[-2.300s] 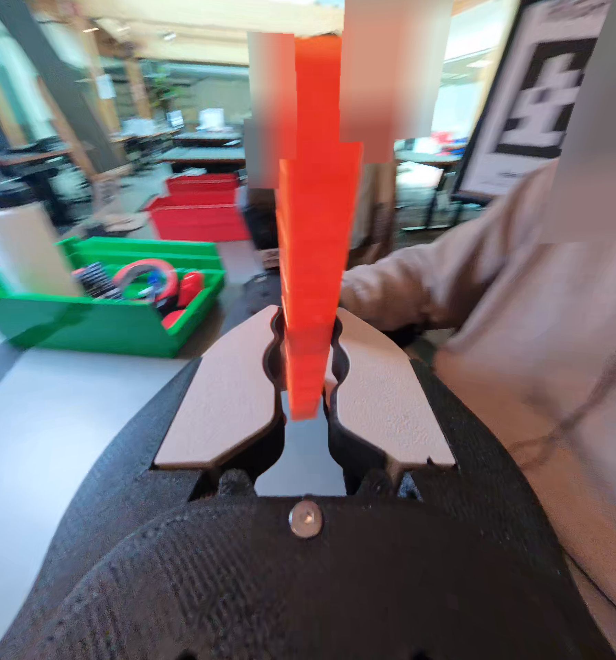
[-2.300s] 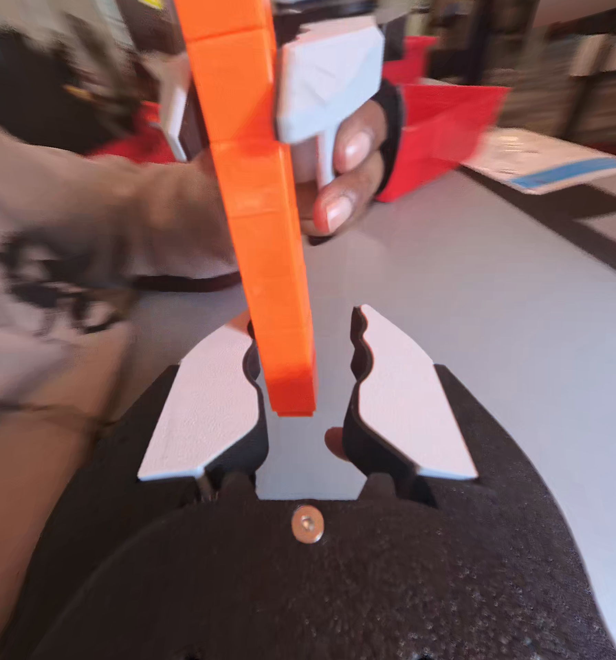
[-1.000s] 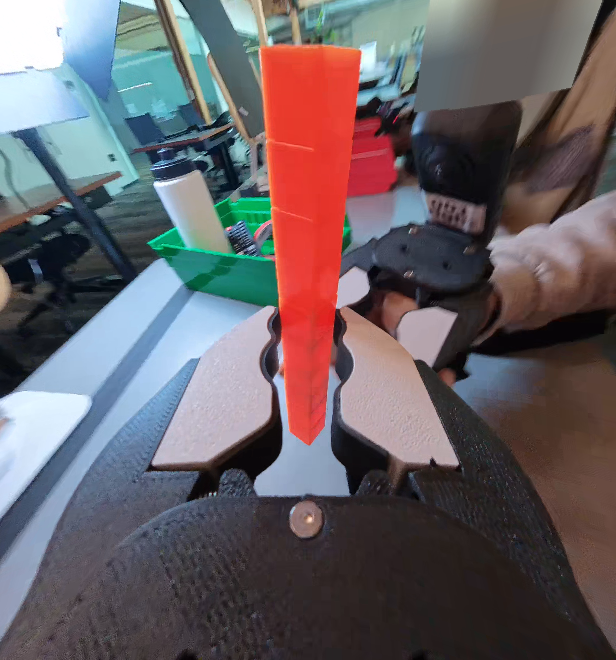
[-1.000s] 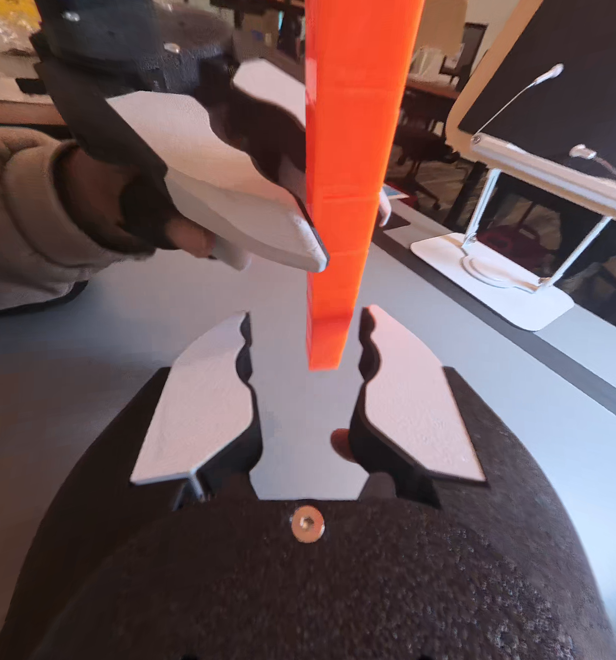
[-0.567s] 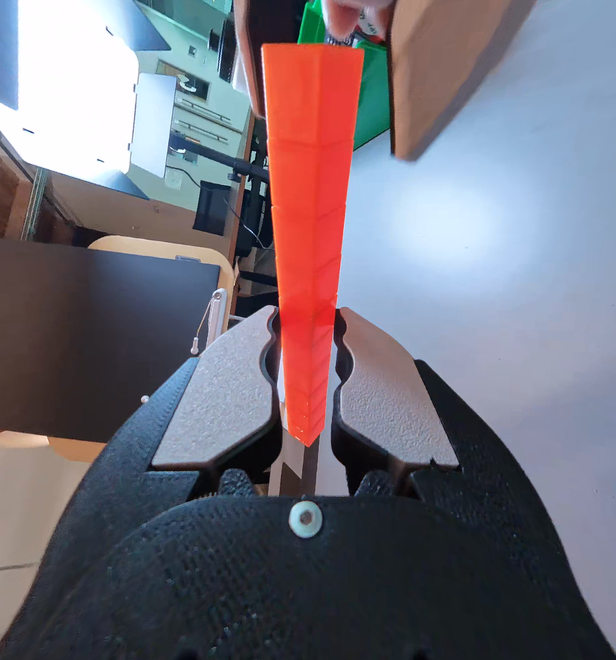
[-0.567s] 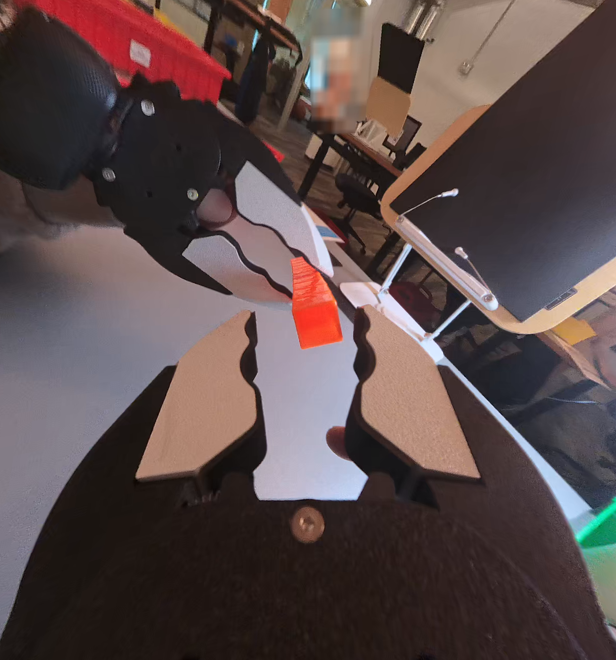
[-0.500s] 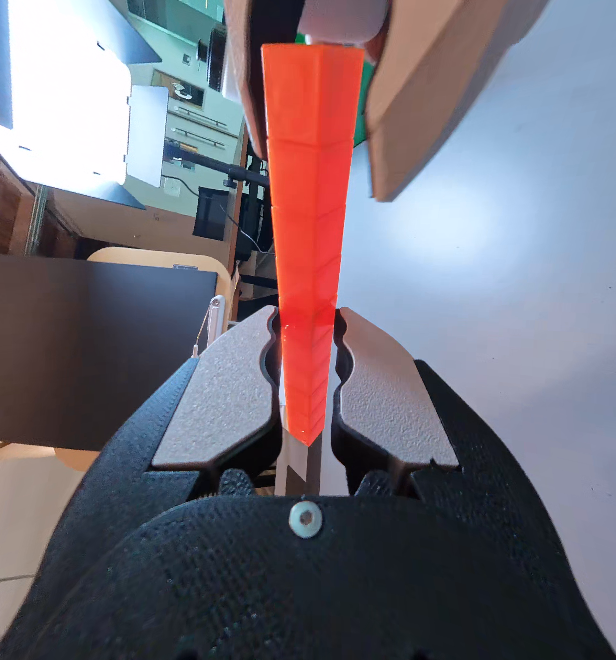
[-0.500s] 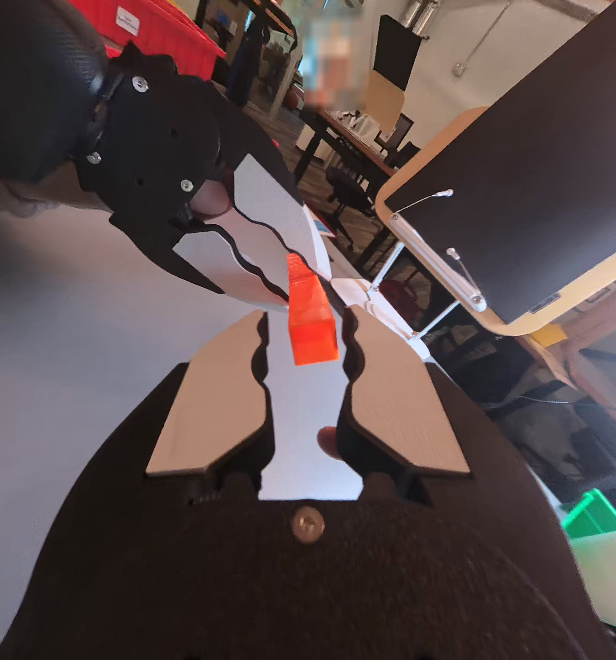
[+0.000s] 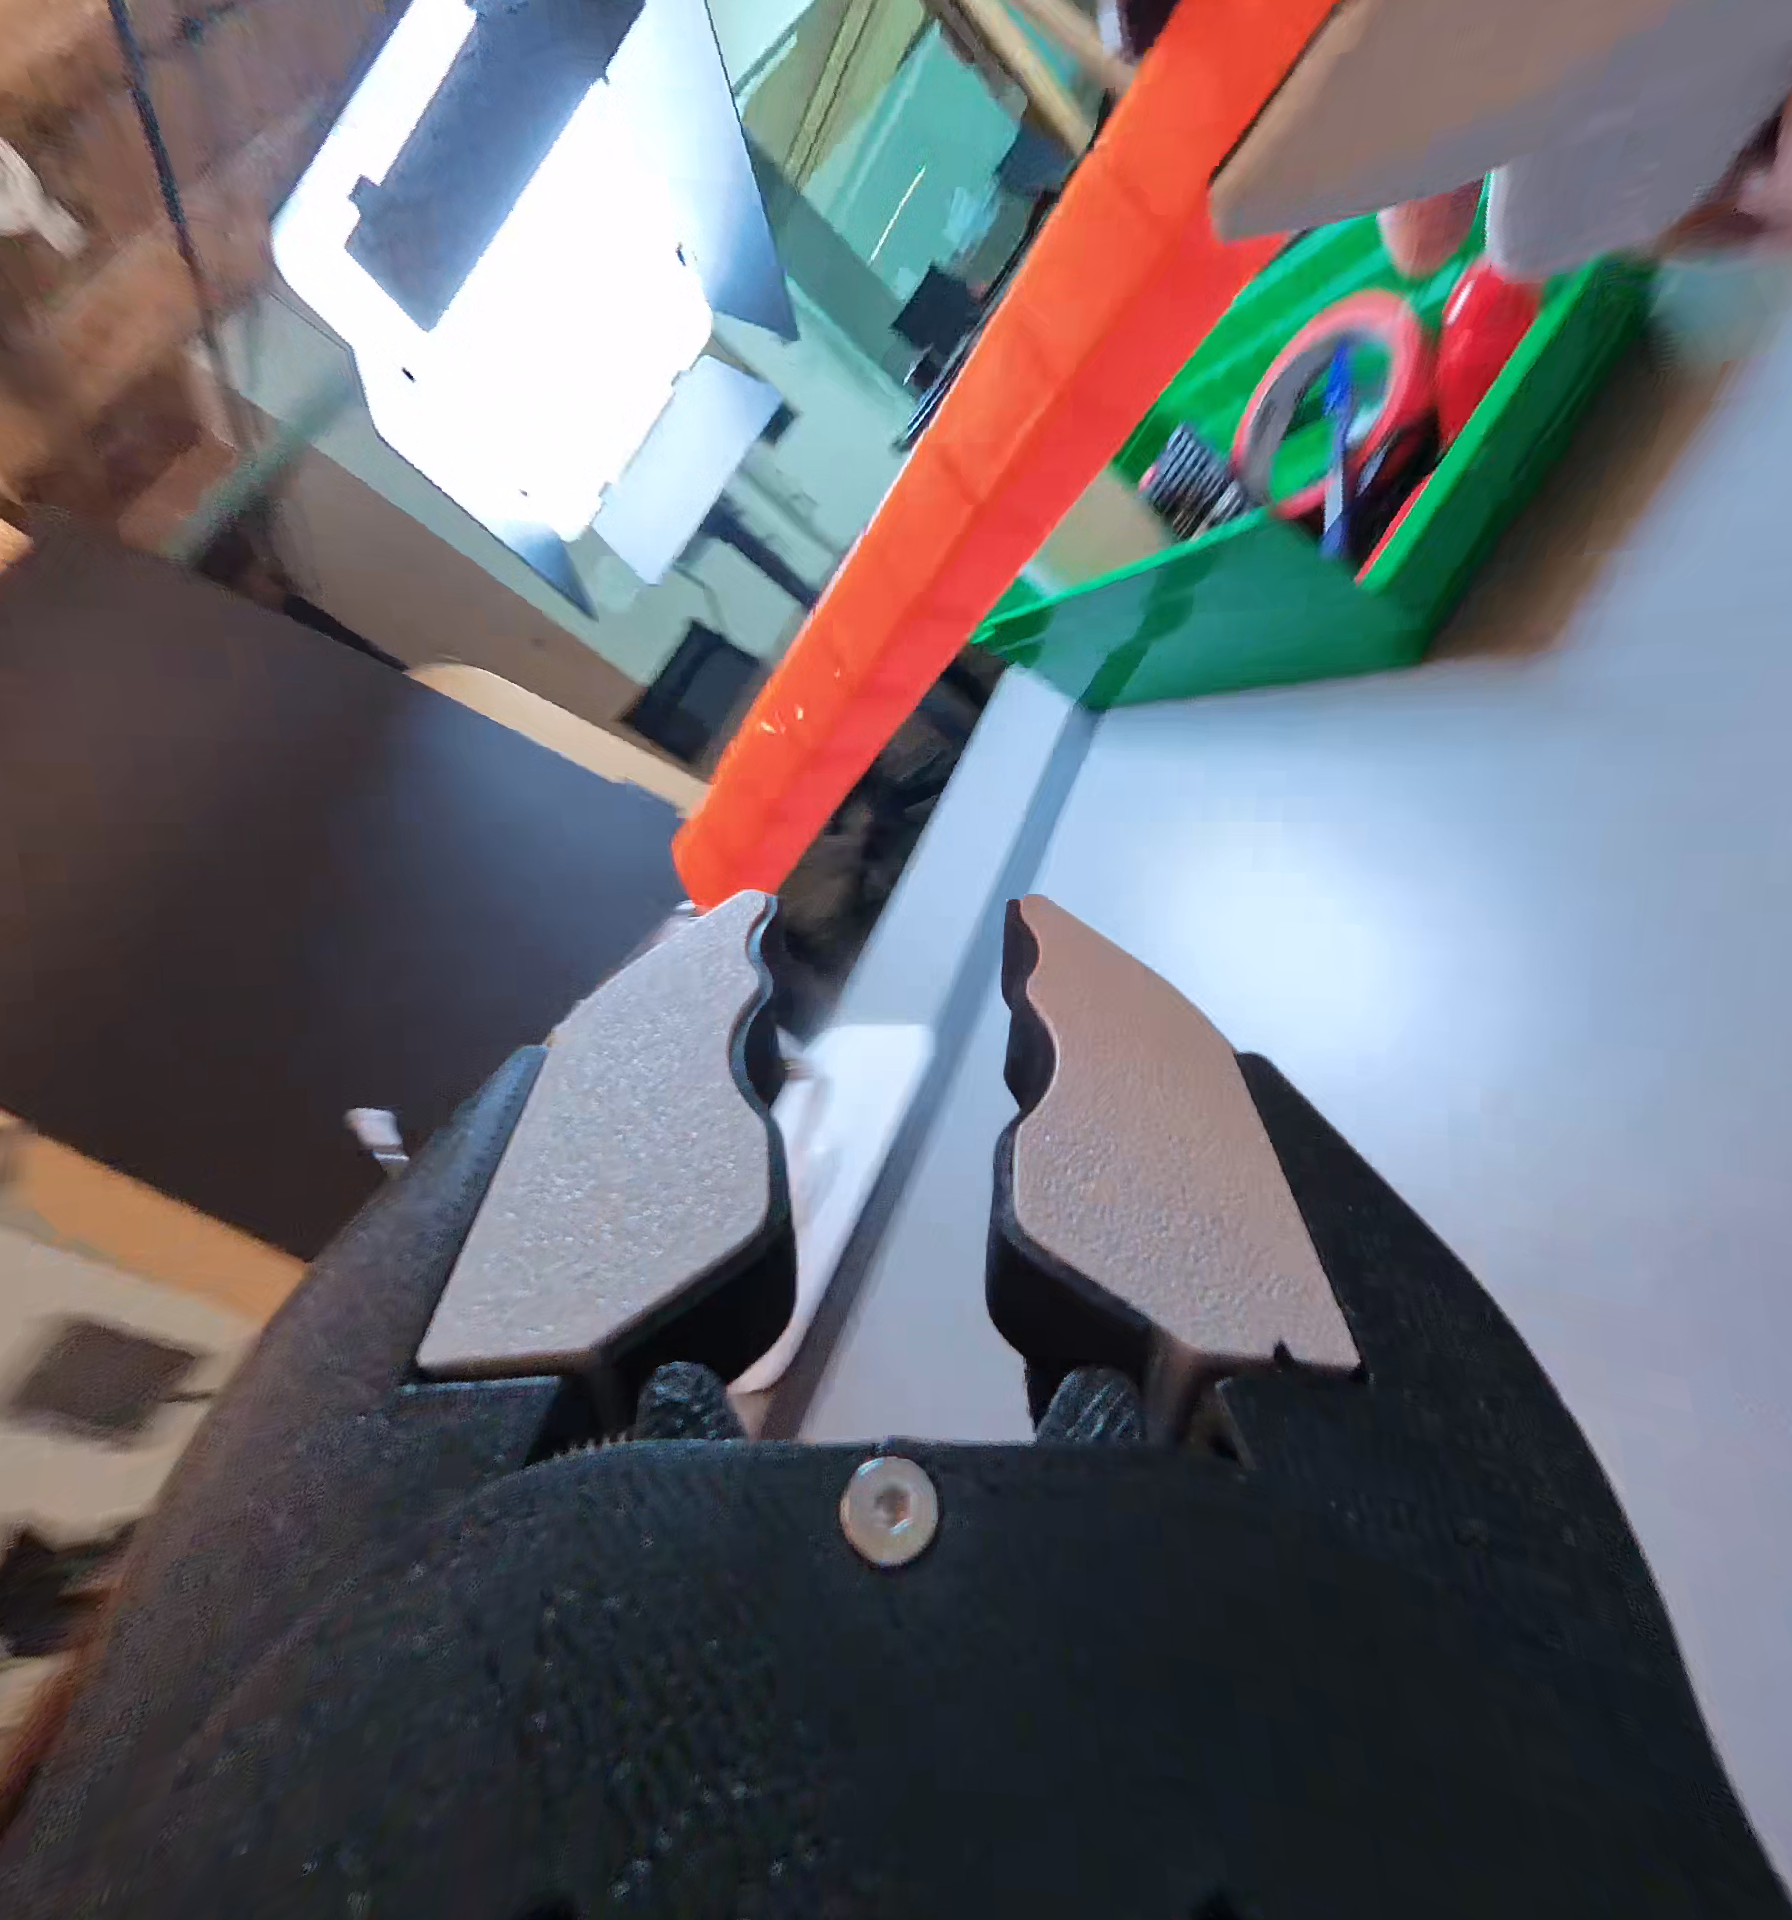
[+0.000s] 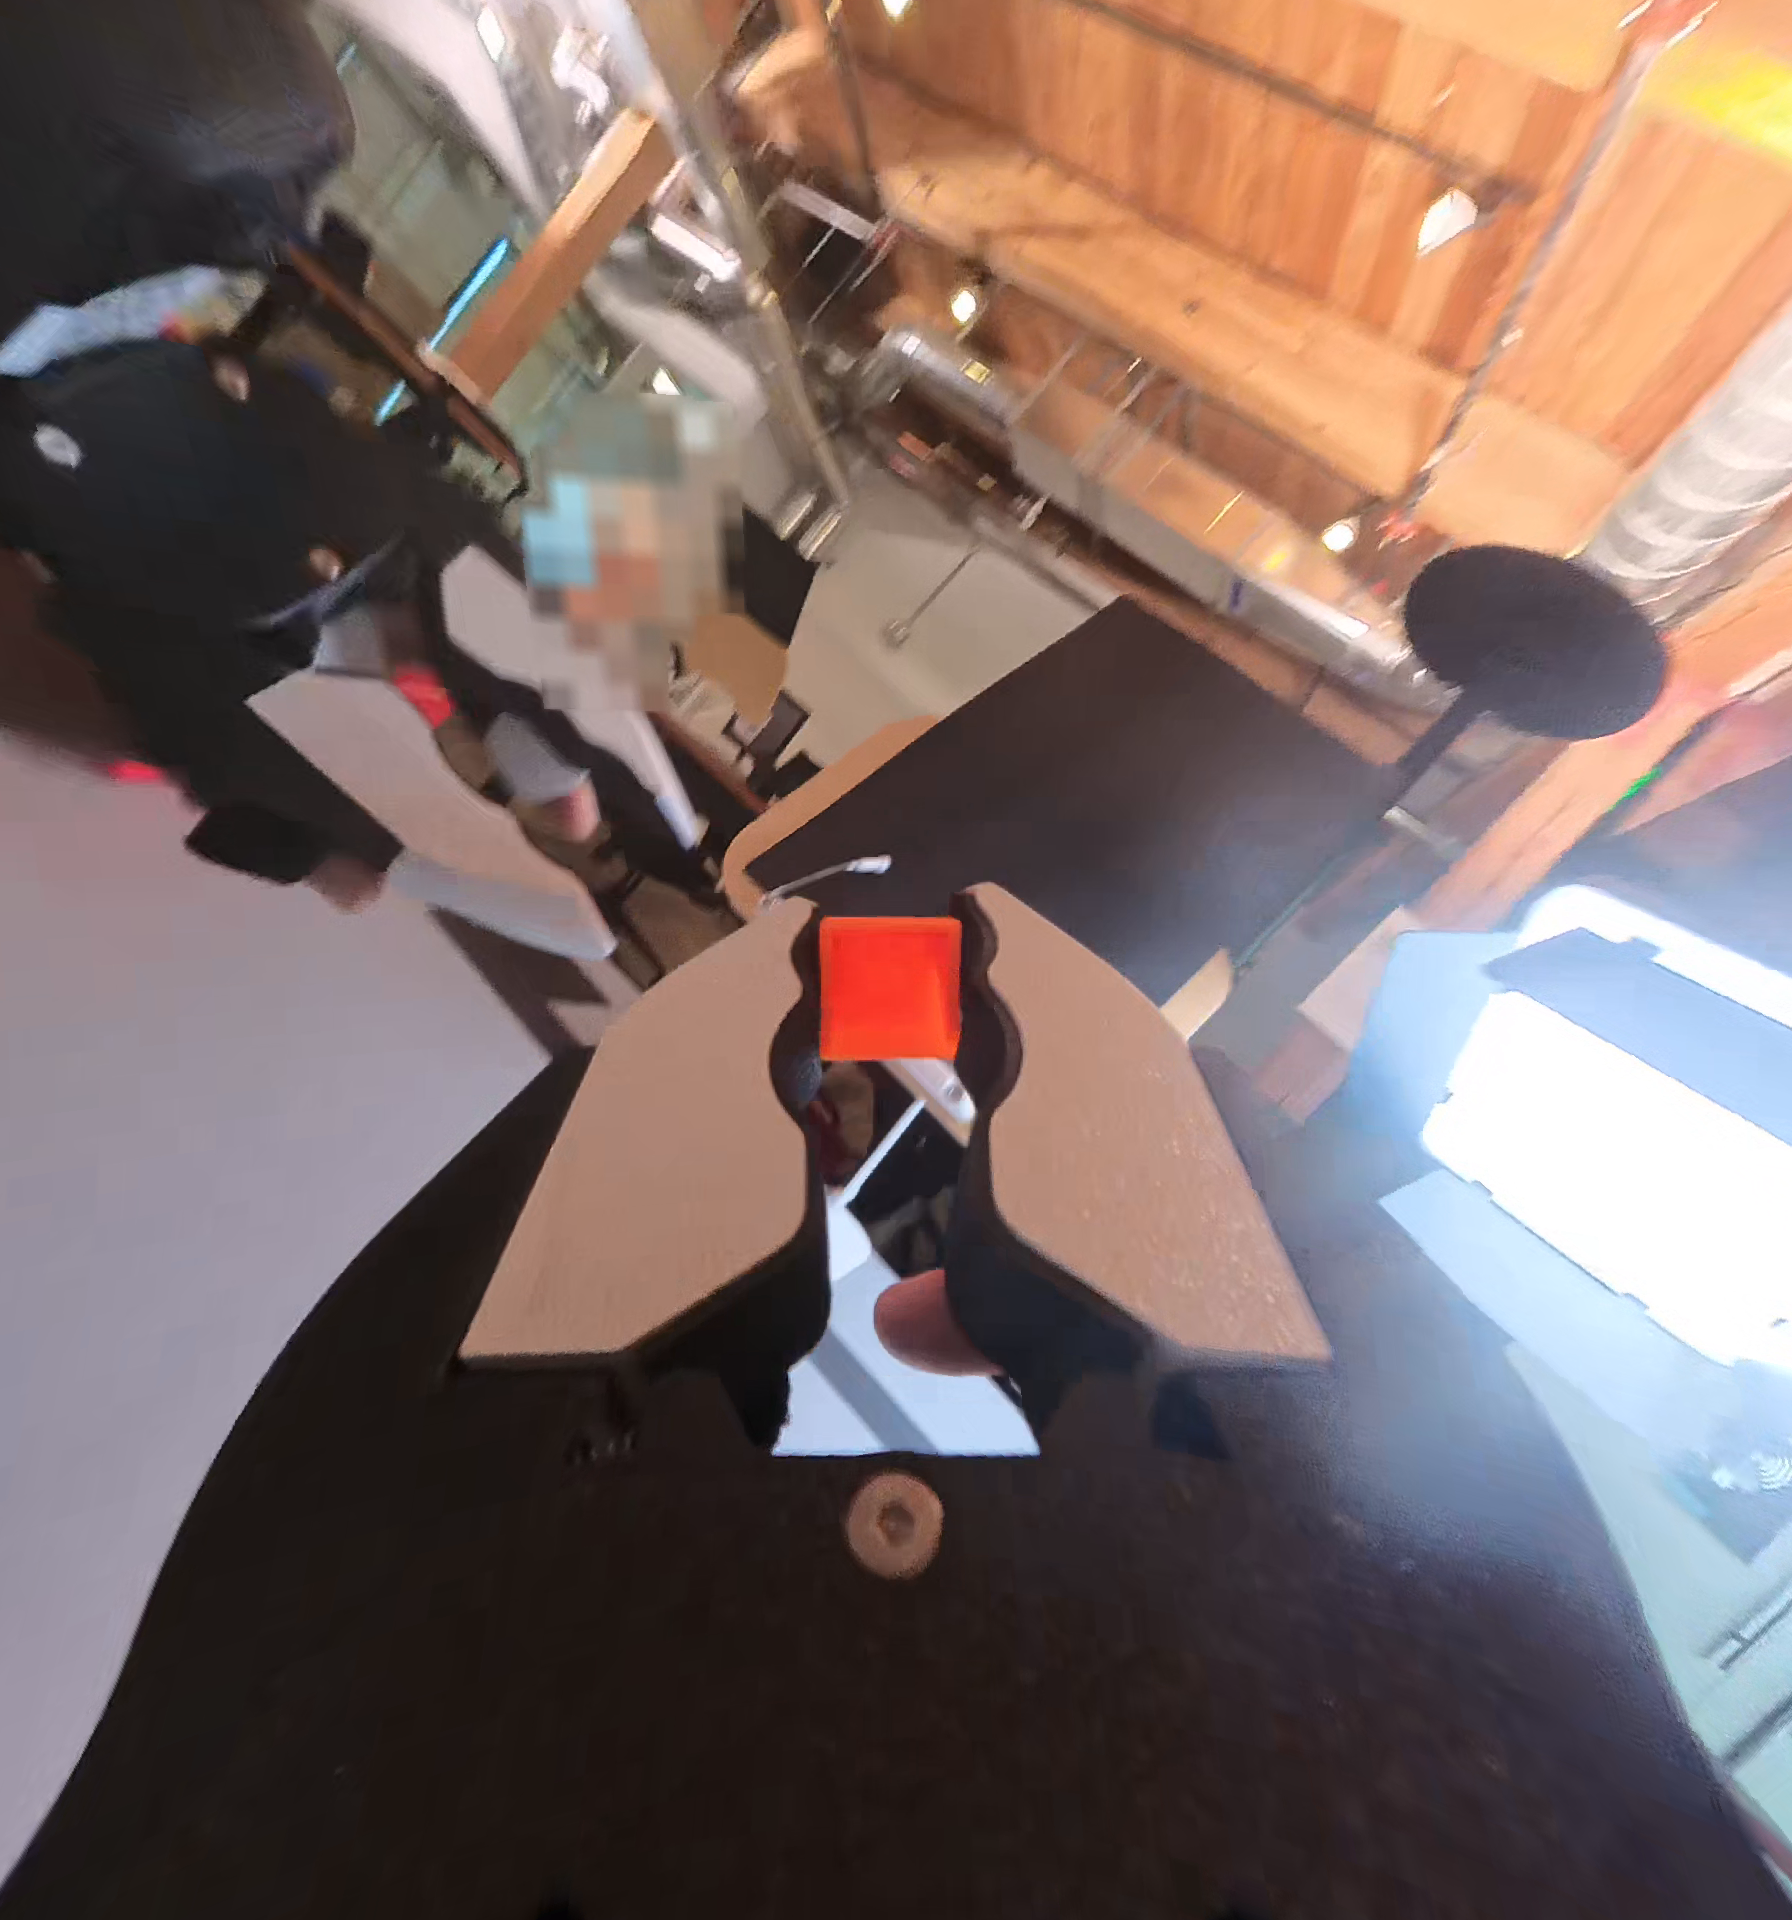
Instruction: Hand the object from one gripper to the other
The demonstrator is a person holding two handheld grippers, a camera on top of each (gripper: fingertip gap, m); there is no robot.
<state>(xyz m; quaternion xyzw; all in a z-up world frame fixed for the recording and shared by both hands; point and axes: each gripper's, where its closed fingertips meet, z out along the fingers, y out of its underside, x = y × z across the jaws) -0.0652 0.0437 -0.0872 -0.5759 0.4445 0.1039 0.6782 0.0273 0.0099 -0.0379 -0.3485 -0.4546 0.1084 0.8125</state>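
— Orange bar [image 10: 890,987]: where is it?

— Clamped in the right tongs [image 10: 890,982]. The right wrist view looks straight down its square end, pinched between the two grey fingertips [image 10: 1017,997], and its length runs away from the camera. In the left wrist view the same orange bar [image 9: 985,457] shows as a long slanted stick, with the right tongs [image 9: 1411,135] closed on its far upper end at the top right corner.

— And the left tongs?

— The left tongs [image 9: 887,914] stand apart with nothing between them. The bar's near end sits just above the tip of the left finger [image 9: 653,1122], outside the gap. I cannot tell whether it touches that tip.

— What lies around them?

— A grey table [image 9: 1443,987] runs under the left tongs. On it, behind the bar, stands a green bin [image 9: 1245,613] holding a red ring [image 9: 1328,405], a dark ridged piece and other small red things. To the left is a big dark panel [image 9: 196,883] with a pale rim, and bright windows beyond.

— Anything in the way?

— Between the open left fingers there is only table. In the right wrist view the left tongs [image 10: 476,831] hang off to the left, blurred, well apart from the bar's end. A thumb tip [image 10: 923,1340] shows under the right fingers. A person sits in the background, patched over.
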